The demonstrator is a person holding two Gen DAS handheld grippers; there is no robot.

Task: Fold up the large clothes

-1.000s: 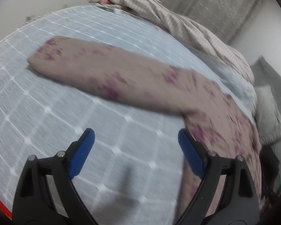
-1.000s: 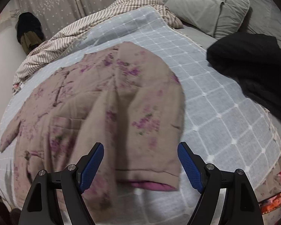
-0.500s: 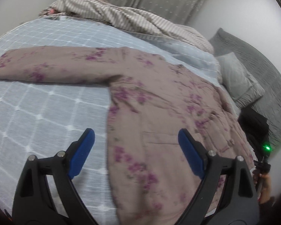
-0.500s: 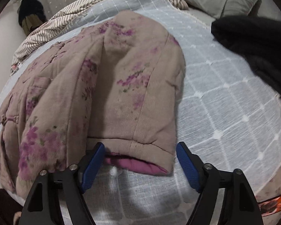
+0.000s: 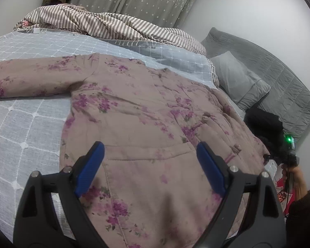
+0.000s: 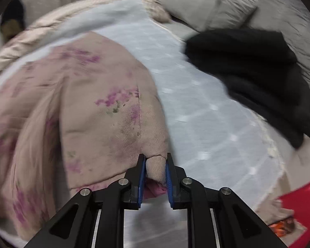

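A pink-beige padded jacket with purple flowers (image 5: 138, 119) lies front up on a bed with a pale blue checked cover (image 5: 20, 128). One sleeve (image 5: 31, 76) stretches out to the left. My left gripper (image 5: 150, 163) is open and empty, hovering over the jacket's lower front. In the right wrist view the other sleeve lies folded over the jacket (image 6: 97, 107). My right gripper (image 6: 155, 171) is shut on that sleeve's cuff (image 6: 155, 167), with its magenta lining showing below.
A striped duvet (image 5: 105, 24) is bunched at the far side. A grey pillow (image 5: 237, 78) and a black garment (image 6: 254, 70) lie to the right on a grey quilt. A red object (image 6: 297, 196) sits past the bed edge.
My right gripper moved down to the folded sleeve's cuff and closed on it. My left gripper swung right from the outstretched sleeve to above the jacket's body, staying open.
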